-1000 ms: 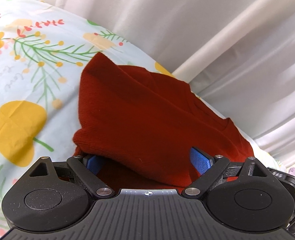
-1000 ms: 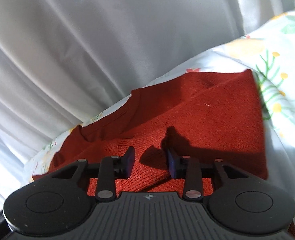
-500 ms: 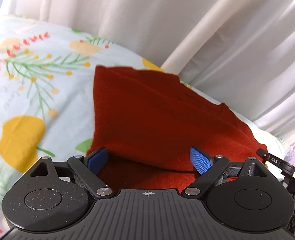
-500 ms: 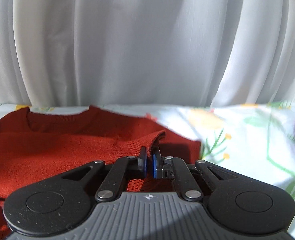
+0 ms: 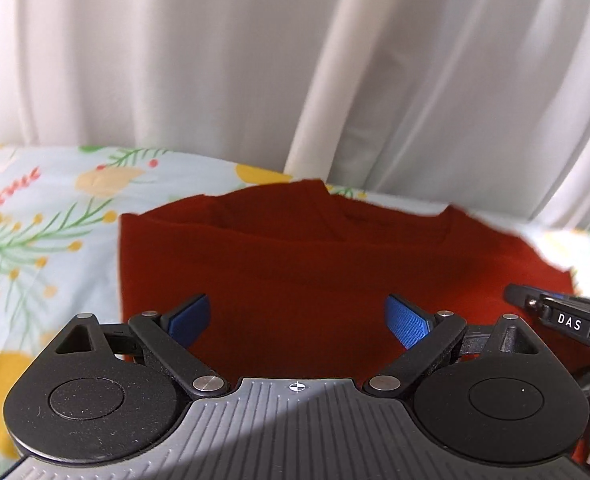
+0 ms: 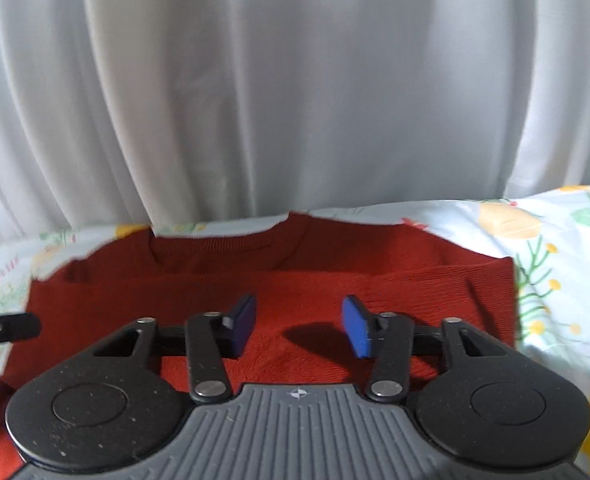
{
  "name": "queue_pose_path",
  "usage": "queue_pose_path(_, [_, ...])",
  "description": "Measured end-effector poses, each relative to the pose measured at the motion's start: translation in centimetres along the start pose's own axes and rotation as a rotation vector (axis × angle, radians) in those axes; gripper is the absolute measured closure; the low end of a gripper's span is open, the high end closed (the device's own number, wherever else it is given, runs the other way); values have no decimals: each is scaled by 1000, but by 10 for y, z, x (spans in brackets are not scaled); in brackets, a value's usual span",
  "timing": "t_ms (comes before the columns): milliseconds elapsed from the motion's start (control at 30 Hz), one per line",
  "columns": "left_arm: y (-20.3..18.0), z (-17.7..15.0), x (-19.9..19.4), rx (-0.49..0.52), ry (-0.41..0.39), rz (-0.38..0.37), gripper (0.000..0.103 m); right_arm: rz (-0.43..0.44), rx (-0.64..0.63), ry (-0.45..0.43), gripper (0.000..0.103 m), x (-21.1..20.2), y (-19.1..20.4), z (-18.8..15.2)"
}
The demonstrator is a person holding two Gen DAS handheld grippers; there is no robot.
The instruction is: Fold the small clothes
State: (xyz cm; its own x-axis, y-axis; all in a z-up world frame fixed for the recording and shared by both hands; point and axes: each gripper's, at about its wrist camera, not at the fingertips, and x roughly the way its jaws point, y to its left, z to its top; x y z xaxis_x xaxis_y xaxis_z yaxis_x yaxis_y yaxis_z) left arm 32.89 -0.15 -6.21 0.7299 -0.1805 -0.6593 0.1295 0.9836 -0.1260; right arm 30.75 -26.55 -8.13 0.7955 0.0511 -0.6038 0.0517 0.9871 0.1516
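Observation:
A rust-red knit sweater [image 5: 295, 264] lies folded on the floral bedsheet [image 5: 35, 240], its neckline toward the curtain. My left gripper [image 5: 297, 320] hovers over its near left part, open, blue pads wide apart with nothing between them. In the right wrist view the same sweater [image 6: 315, 280] shows its collar and a folded-over ribbed layer. My right gripper [image 6: 299, 324] hangs above that layer with its jaws opening, and no cloth sits between the pads. The right gripper's finger [image 5: 555, 312] shows at the right edge of the left wrist view.
White curtains [image 6: 295, 80] hang right behind the bed's far edge. The flowered sheet [image 6: 555, 260] spreads out on both sides of the sweater. The left gripper's fingertip [image 6: 7, 326] pokes in at the left of the right wrist view.
Both grippers rolled level and drew back from the sweater. The left let the lifted layer drop flat. The right pinched shut half a second ago and has since opened, with the sweater lying flat.

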Motion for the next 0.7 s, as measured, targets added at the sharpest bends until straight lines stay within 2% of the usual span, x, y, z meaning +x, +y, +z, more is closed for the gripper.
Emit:
queue_pose_path(33, [-4, -2, 7, 22, -2, 13, 6, -15, -20, 19, 93, 8, 2, -4])
queue_pose_path(100, [-8, -5, 22, 53, 19, 41, 6, -86, -119, -32, 97, 16, 5, -10])
queue_pose_path(200, [-11, -3, 34, 76, -20, 106, 5, -158, -183, -48, 97, 27, 0, -7])
queue_pose_path(267, [-6, 0, 42, 54, -26, 99, 1, -195, -204, -48, 97, 34, -6, -1])
queue_pose_path(333, [-2, 0, 45, 54, -38, 89, 0, -196, -212, -49, 97, 36, -12, 3])
queue_pose_path(433, [-2, -3, 38, 83, -24, 79, 0, -157, -179, -25, 97, 31, -15, 7])
queue_pose_path(567, [5, -17, 21, 92, -24, 41, 0, 37, 88, 35, 95, -6, -37, -4])
queue_pose_path(700, [6, -27, 8, 92, -33, 36, 0, 70, 201, 32, 92, -42, -53, -33])
